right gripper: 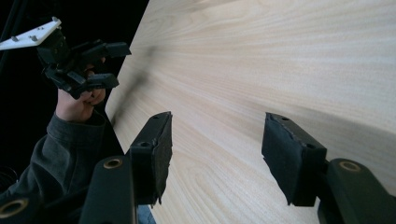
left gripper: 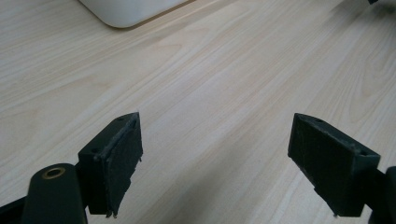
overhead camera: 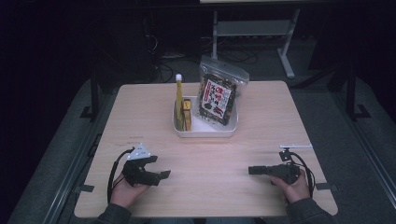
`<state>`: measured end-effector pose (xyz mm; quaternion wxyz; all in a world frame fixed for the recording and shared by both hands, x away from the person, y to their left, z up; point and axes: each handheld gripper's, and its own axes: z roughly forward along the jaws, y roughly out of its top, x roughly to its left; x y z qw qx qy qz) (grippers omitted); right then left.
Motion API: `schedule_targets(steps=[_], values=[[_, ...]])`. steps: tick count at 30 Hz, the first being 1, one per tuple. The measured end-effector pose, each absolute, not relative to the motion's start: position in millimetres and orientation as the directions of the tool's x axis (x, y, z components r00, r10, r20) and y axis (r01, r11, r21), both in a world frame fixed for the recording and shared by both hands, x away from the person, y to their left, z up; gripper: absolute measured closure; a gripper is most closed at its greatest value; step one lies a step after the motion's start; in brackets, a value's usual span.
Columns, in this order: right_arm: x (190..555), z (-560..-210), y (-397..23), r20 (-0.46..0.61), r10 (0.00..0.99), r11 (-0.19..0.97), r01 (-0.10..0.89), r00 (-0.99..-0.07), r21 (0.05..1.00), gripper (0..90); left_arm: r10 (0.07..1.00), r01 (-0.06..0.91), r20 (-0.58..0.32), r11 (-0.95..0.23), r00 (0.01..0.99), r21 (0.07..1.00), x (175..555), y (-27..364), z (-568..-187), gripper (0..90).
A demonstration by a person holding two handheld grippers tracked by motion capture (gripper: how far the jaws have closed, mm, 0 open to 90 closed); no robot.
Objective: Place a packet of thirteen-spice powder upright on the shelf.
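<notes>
My left gripper (overhead camera: 158, 167) and right gripper (overhead camera: 254, 170) rest low over the wooden table (overhead camera: 140, 116), jaws spread, nothing between them. The white tray (overhead camera: 205, 131) sits at twelve o'clock, holding a yellow bottle (overhead camera: 179, 100) and a seaweed snack bag (overhead camera: 219, 95).

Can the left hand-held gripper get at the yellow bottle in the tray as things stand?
Probably yes: the left hand-held gripper is open and empty, with bare table up to the tray. The yellow bottle stands at the tray's left end, though a box crowds it.
</notes>
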<state>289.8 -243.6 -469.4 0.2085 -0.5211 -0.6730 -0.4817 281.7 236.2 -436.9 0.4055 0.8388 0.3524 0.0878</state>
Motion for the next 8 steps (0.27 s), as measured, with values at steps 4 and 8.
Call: schedule_targets(steps=[4, 8], values=[[285, -473, -243, 0.778, 0.499, 0.003, 0.899, -0.381, 0.438, 40.8, 0.661, 0.519, -0.137, -0.425, 0.737, 0.742, 282, 236, -437, 17.2], [278, -471, -244, 0.774, 0.486, 0.002, 0.886, -0.406, 0.463, 40.7, 0.66, 0.518, -0.137, -0.425, 0.739, 0.742, 282, 236, -437, 17.2]])
